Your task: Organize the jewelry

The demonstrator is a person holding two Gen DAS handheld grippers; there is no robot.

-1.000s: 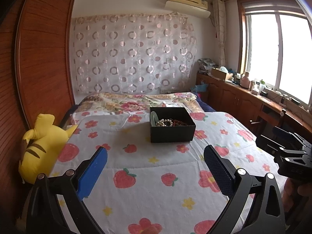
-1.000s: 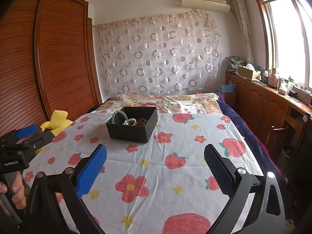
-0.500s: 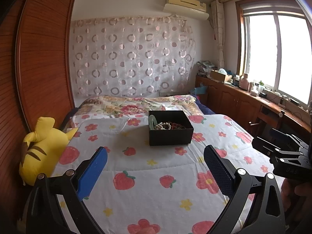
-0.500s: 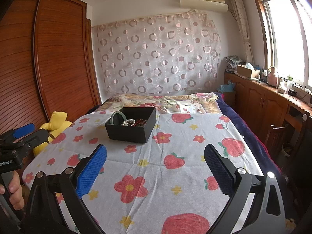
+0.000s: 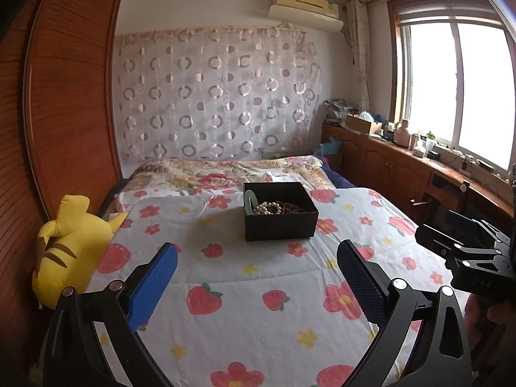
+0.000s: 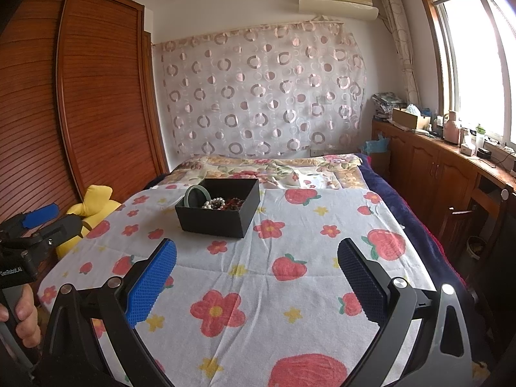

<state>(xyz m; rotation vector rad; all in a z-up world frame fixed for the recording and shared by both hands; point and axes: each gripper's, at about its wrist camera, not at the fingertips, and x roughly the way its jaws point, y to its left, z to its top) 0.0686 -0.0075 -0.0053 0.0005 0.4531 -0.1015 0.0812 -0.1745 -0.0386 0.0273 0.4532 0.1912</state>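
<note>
Jewelry box [image 5: 280,214] lies well beyond left hand-held gripper [image 5: 256,259].

Black jewelry box [image 6: 215,218] (beads inside) on bedspread [image 6: 290,290]

Bare quilt [image 5: 258,277] before black box [image 5: 279,222]; plush toy [image 5: 67,248] far left.

On the bed [image 5: 258,290] sits 1 black box [image 5: 280,224]. Inside it lie 1 green bangle [image 5: 249,200], 1 pearl strand [image 5: 266,208] and 1 dark red bead strand [image 5: 290,207]. 1 yellow plush toy [image 5: 69,251] lies at the bed's edge. 2 tongs show, the left tongs [image 5: 256,277] and the right tongs [image 6: 256,277].
</note>
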